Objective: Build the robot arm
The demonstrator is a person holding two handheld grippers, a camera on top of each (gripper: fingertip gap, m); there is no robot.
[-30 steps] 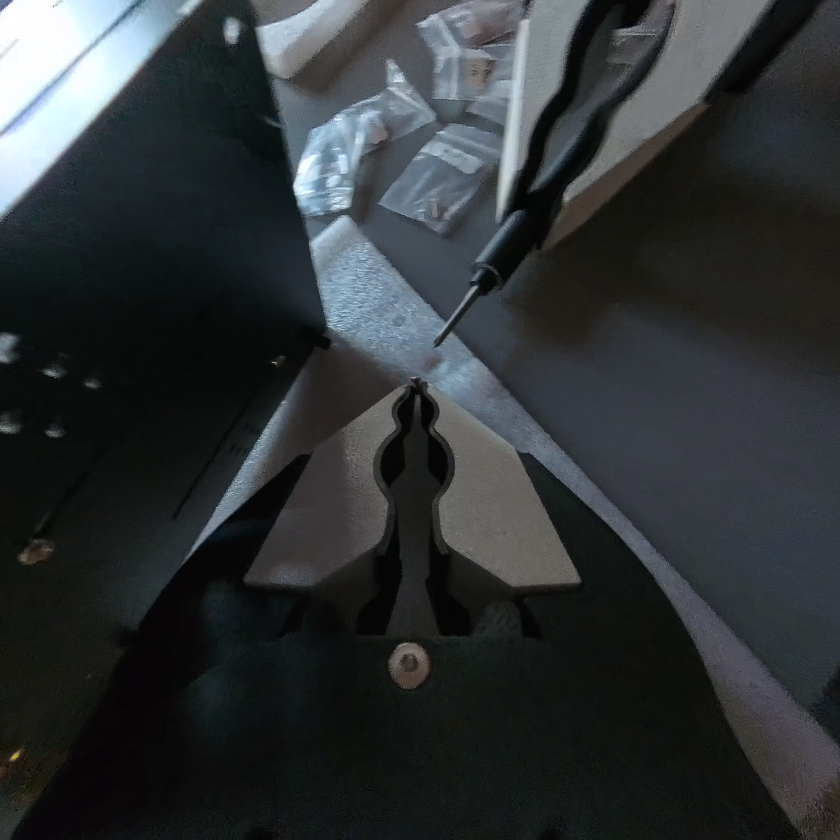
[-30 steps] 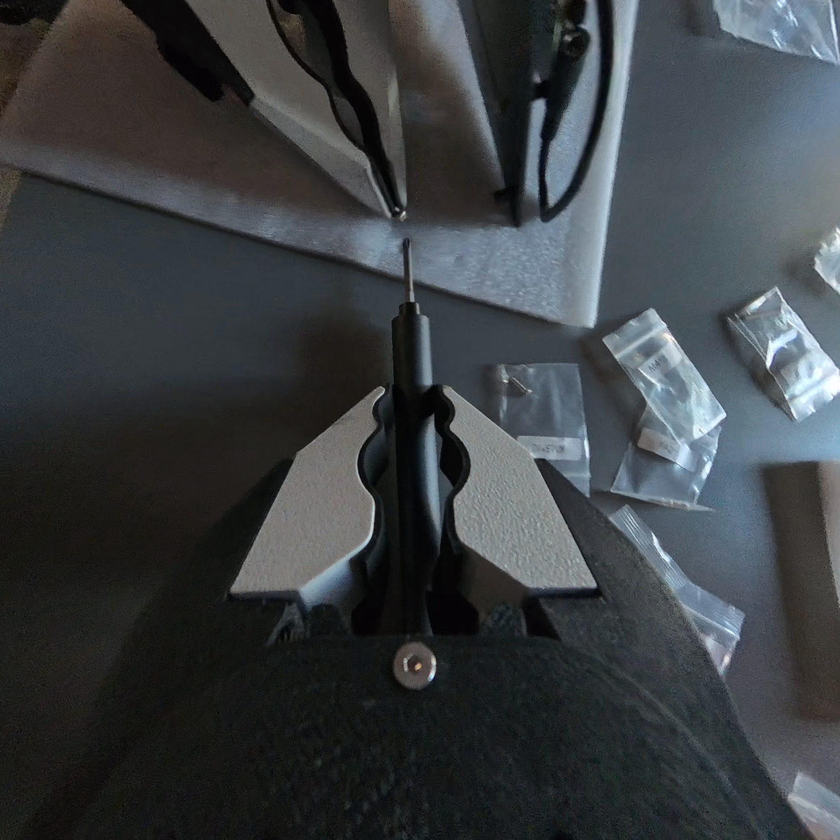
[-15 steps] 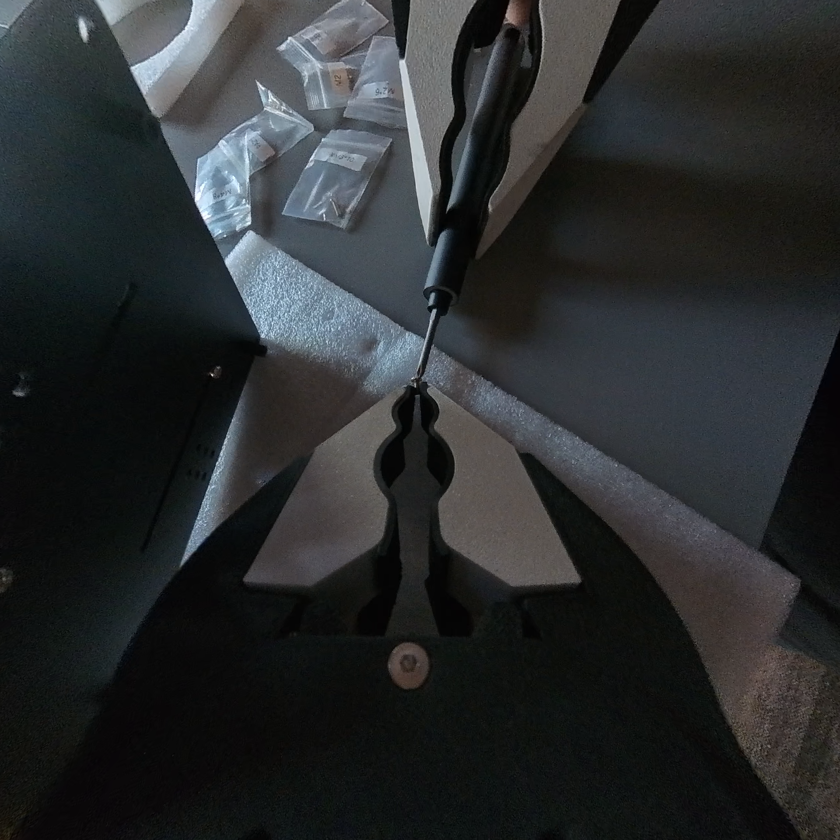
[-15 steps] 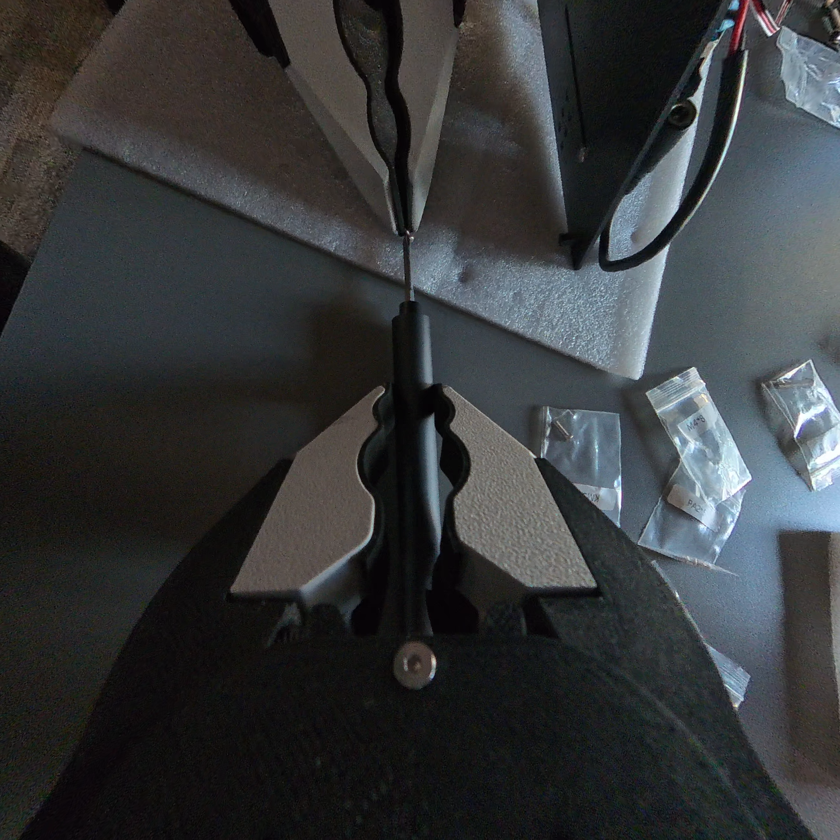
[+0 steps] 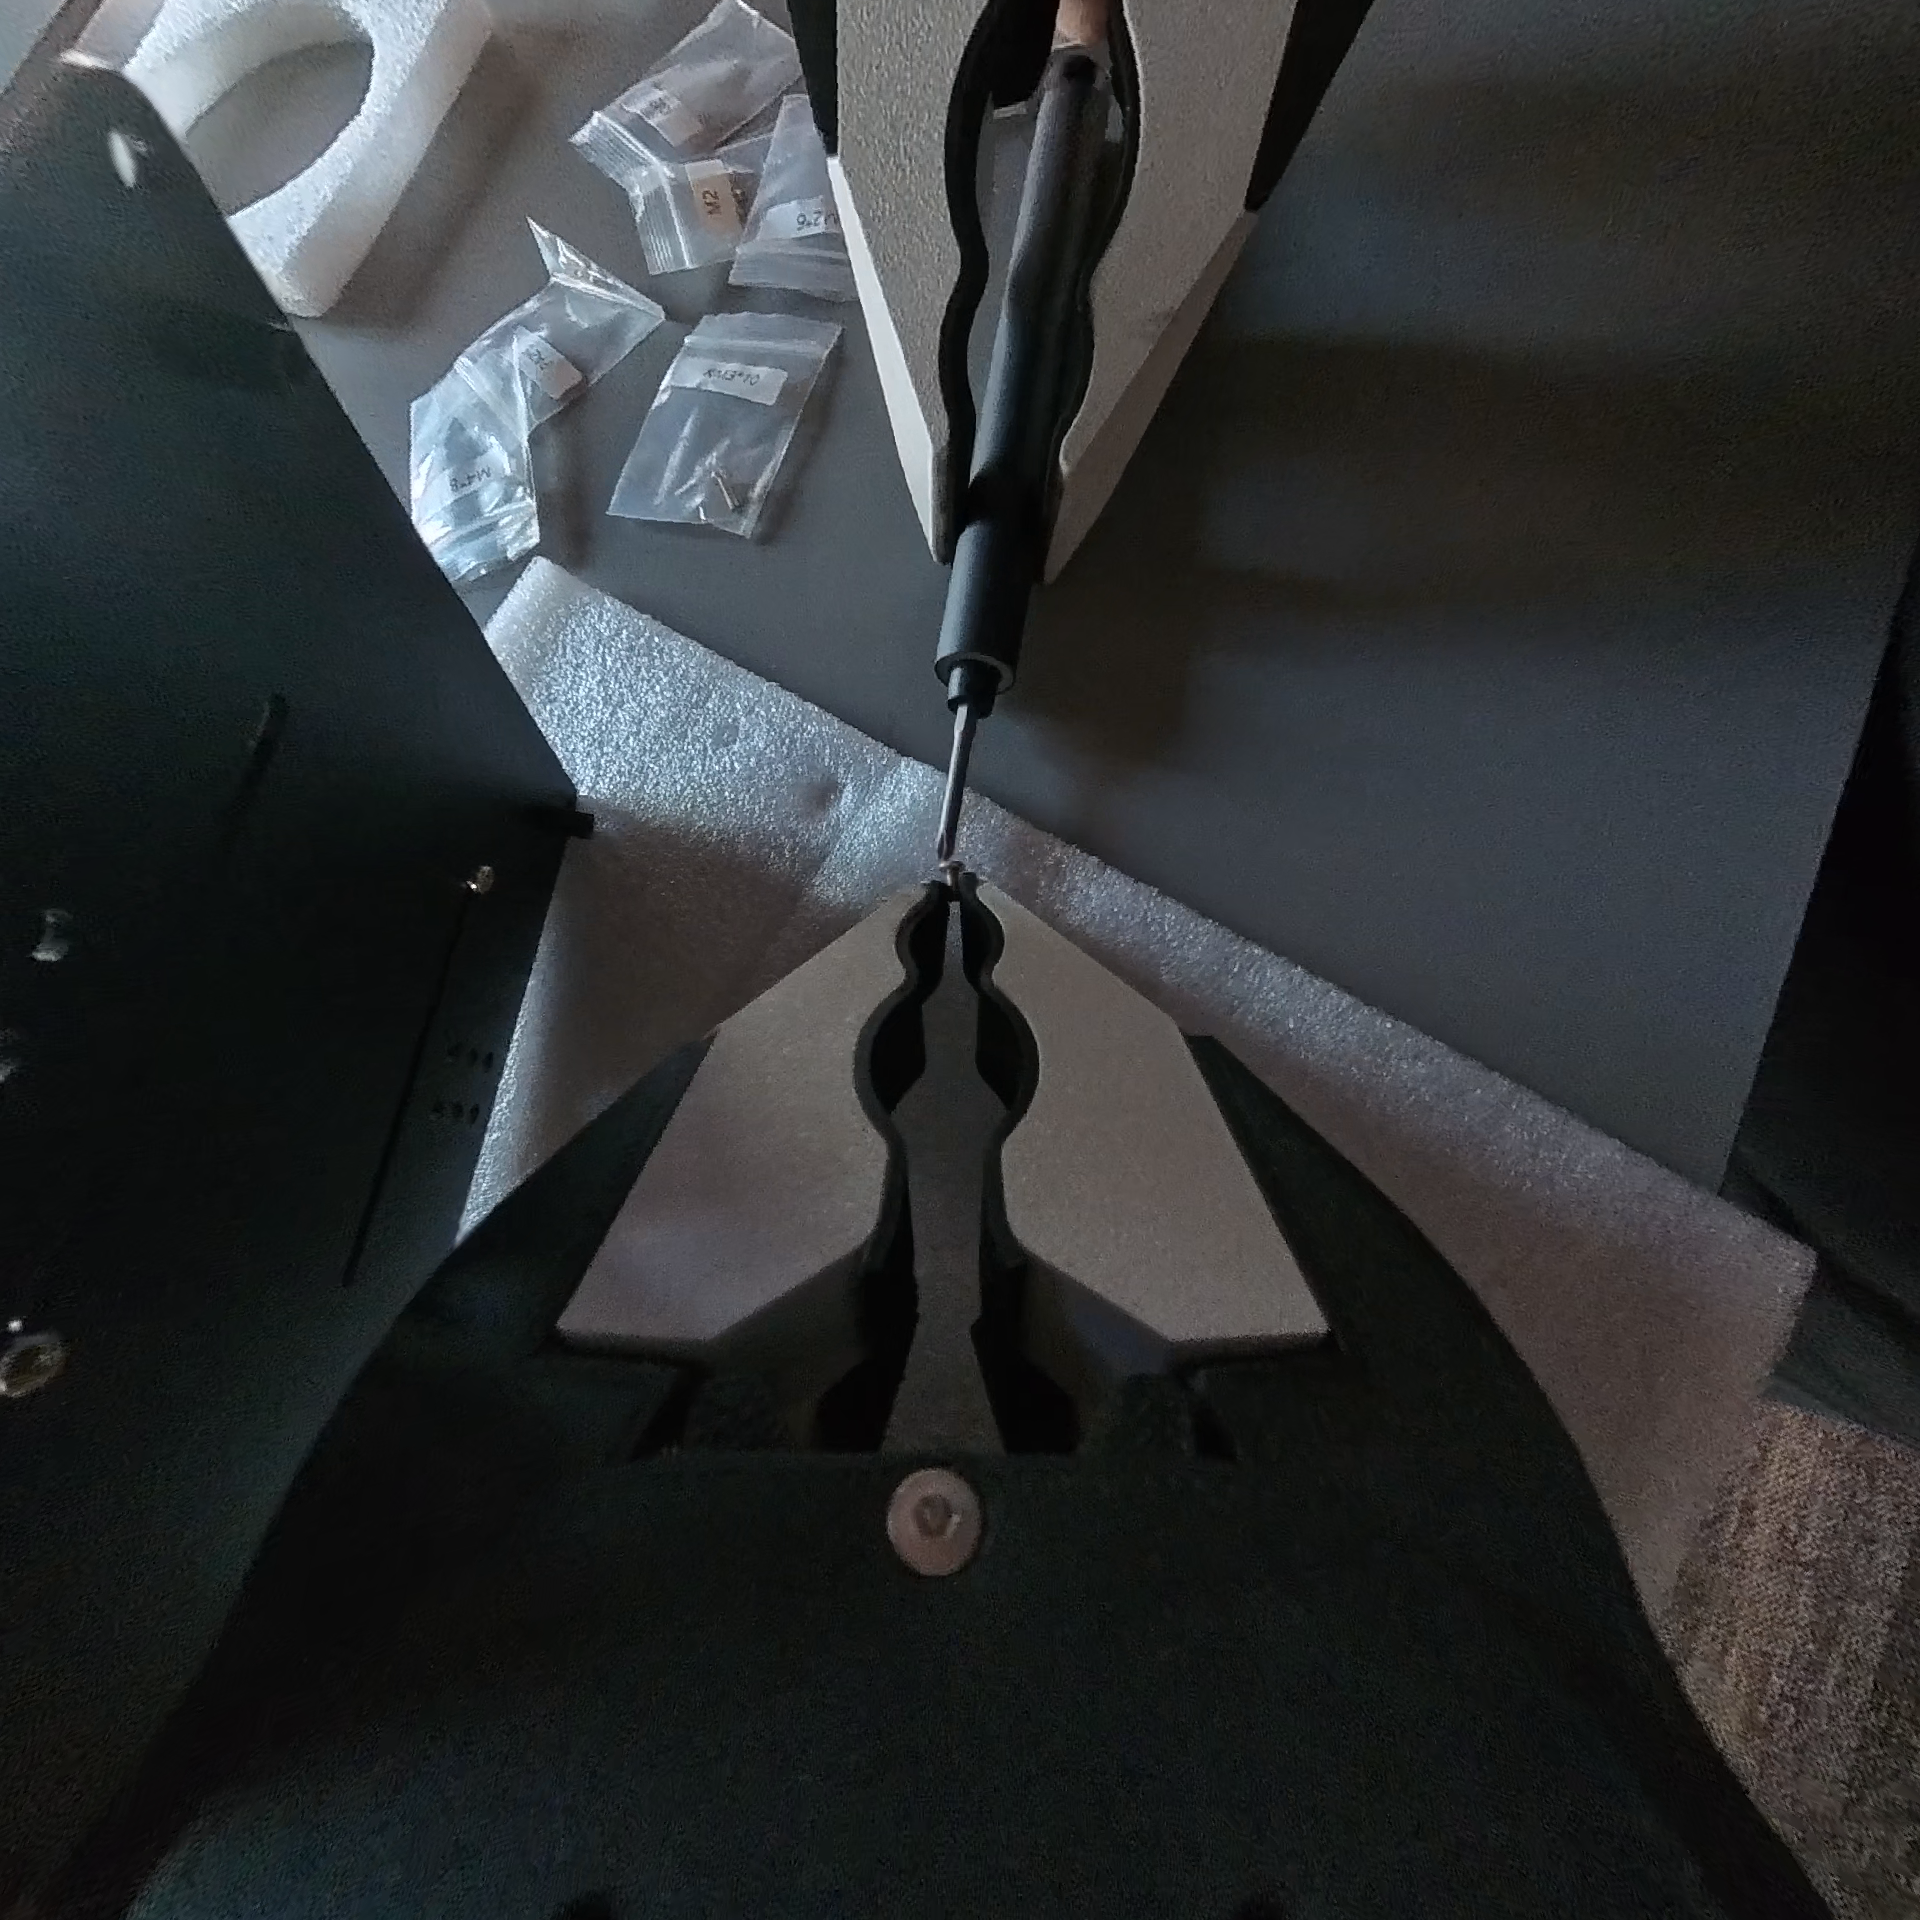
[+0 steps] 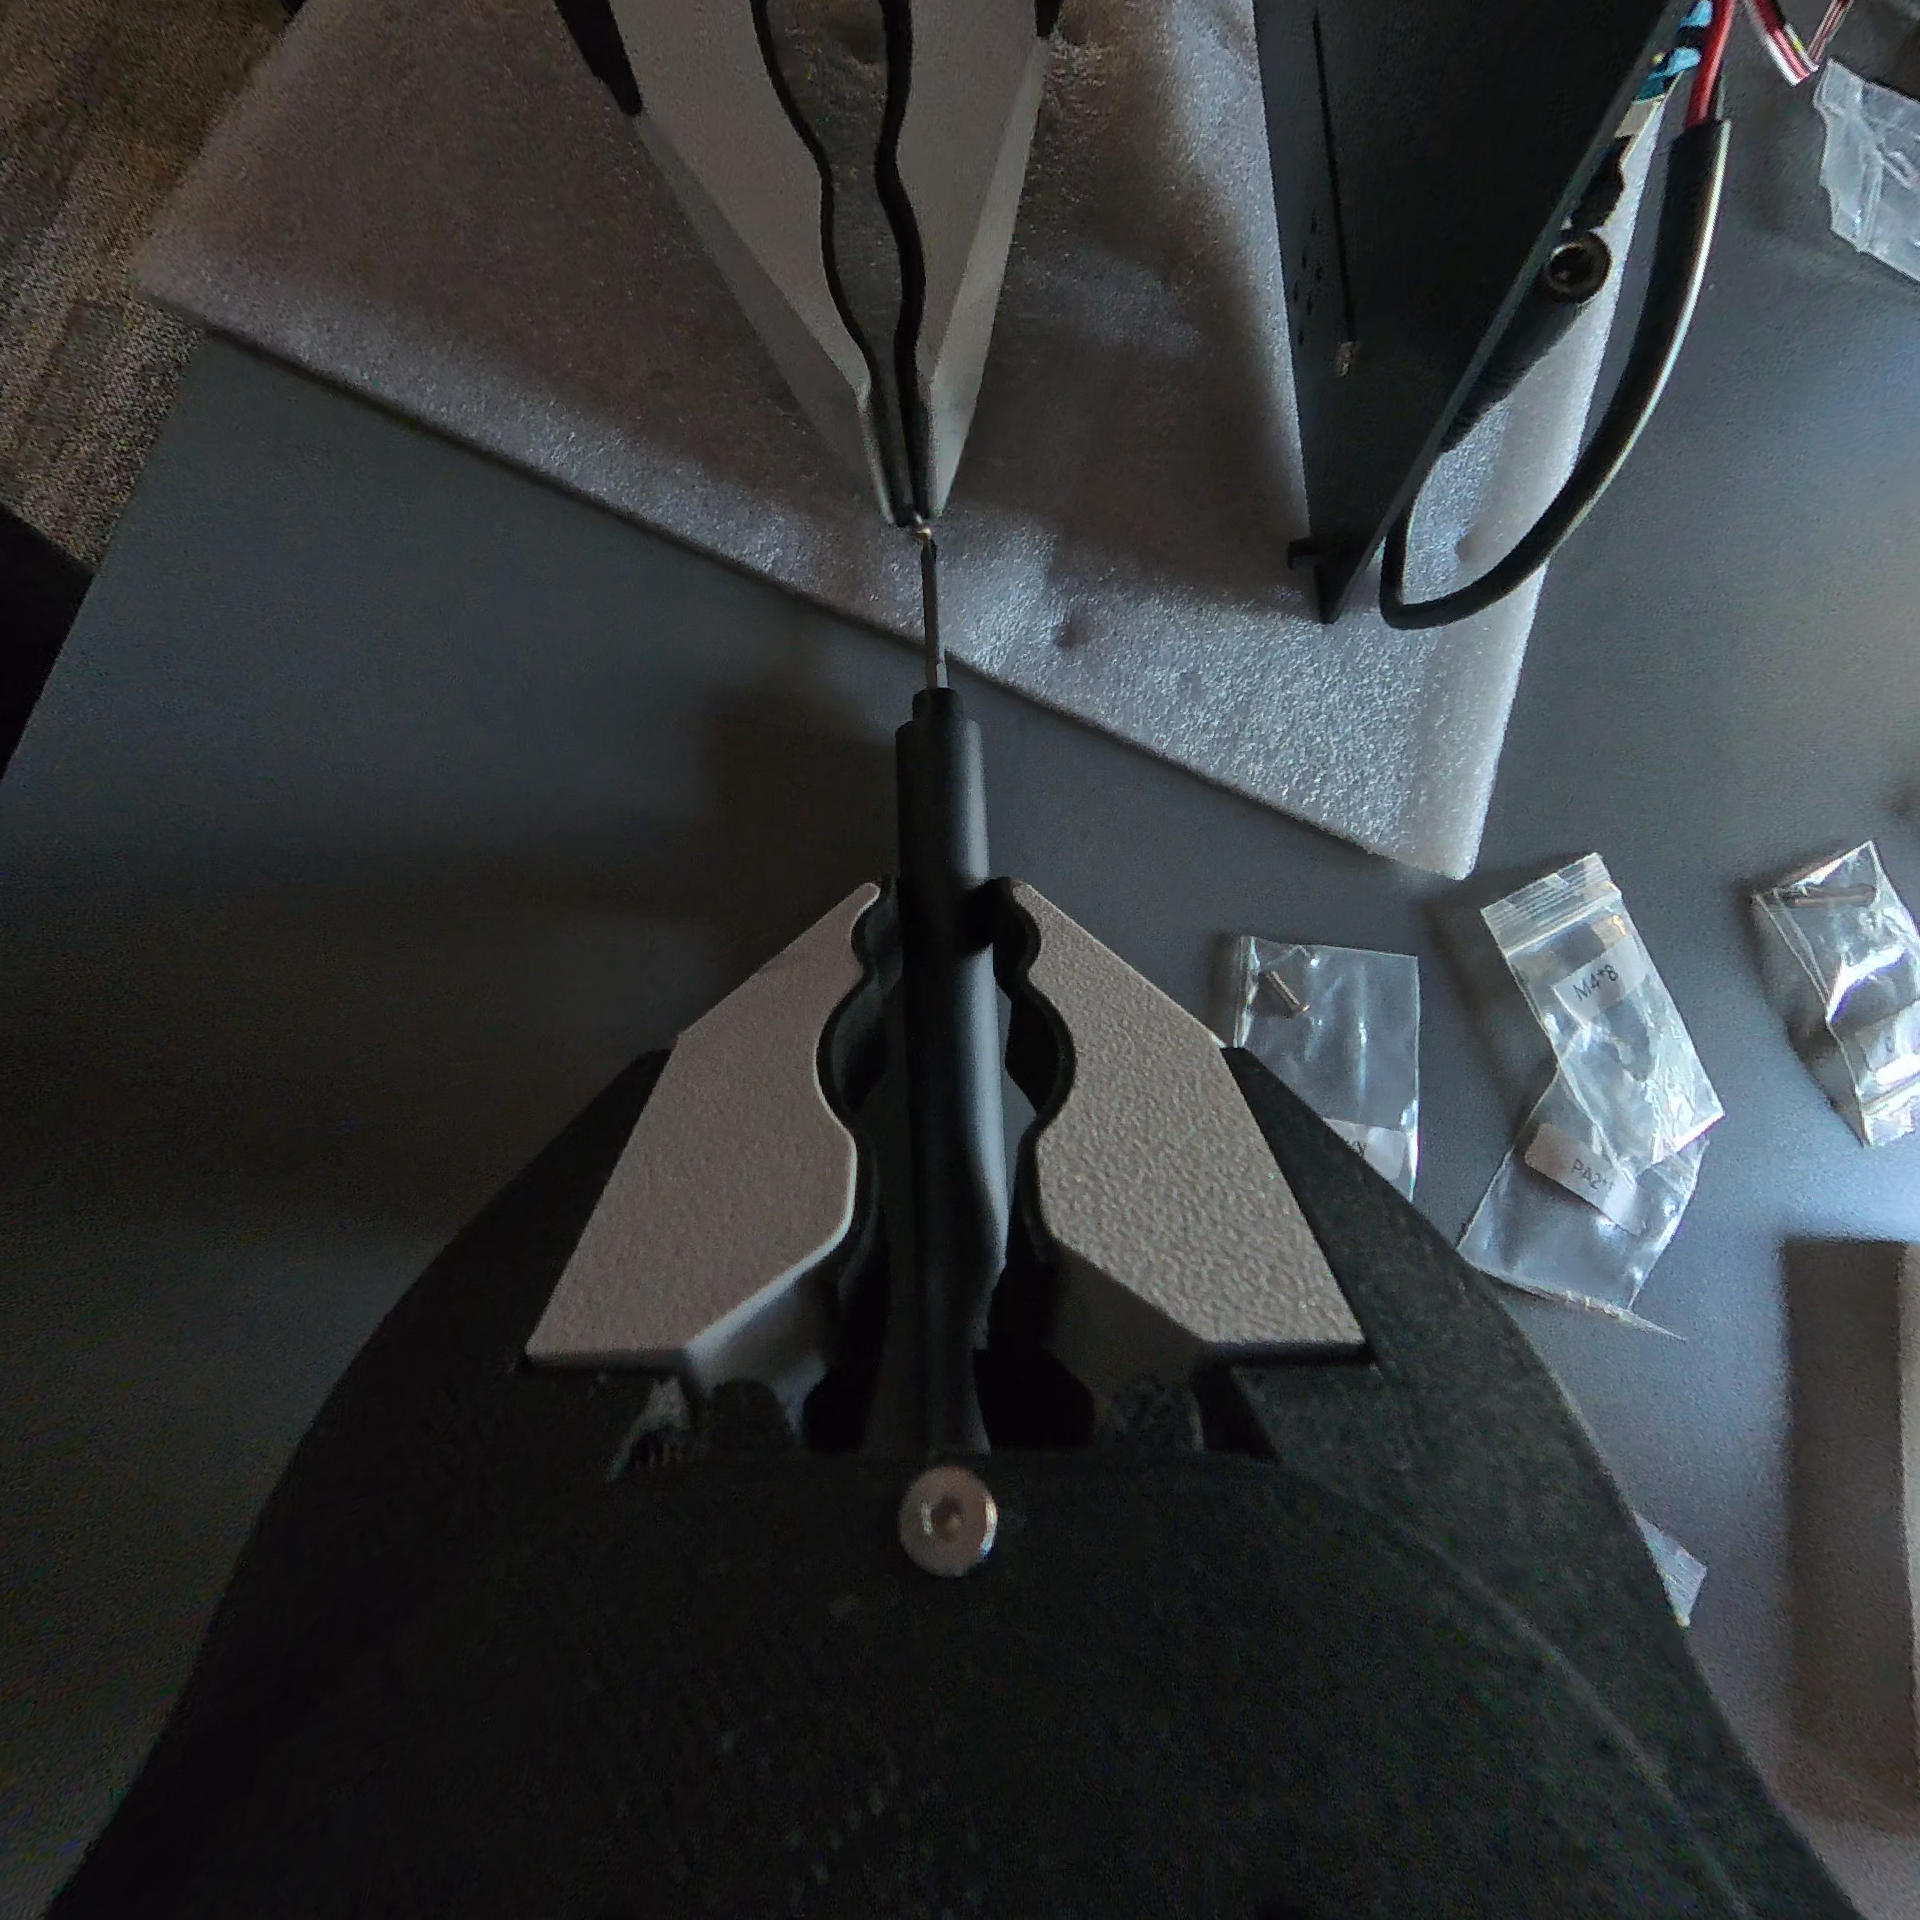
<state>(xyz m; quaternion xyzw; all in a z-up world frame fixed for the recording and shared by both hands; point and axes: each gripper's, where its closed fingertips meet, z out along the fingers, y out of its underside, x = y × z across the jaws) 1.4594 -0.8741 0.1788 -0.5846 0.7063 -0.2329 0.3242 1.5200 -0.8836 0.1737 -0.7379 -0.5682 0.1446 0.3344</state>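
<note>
My left gripper (image 5: 948, 896) is shut, pinching a tiny silver screw (image 5: 948, 871) at its very tips above the white foam sheet (image 5: 727, 748). My right gripper (image 6: 935, 896) is shut on a black screwdriver (image 6: 940, 1039) that runs forward along its fingers. The thin bit of the screwdriver (image 5: 1013, 416) meets the screw head. In the right wrist view the left gripper (image 6: 912, 511) points toward me with the screw (image 6: 921, 530) at its tips, touching the bit. In the left wrist view the right gripper (image 5: 997, 545) comes in from the top.
A black metal case (image 5: 208, 623) stands on the foam at the left; it also shows in the right wrist view (image 6: 1403, 208) with a black cable (image 6: 1507, 520). Several small screw bags (image 5: 727, 436) (image 6: 1600, 1039) and a white foam block (image 5: 291, 135) lie on the grey table (image 5: 1455, 623). Tip to tip, the grippers are about 7 cm apart. The white foam block (image 5: 291, 135) sits 30 cm or so from the ends of my right fingers.
The two grippers have closed in on each other. The screwdriver bit, apart from the screw a second ago, now touches the screw head and lines up with the left gripper.
</note>
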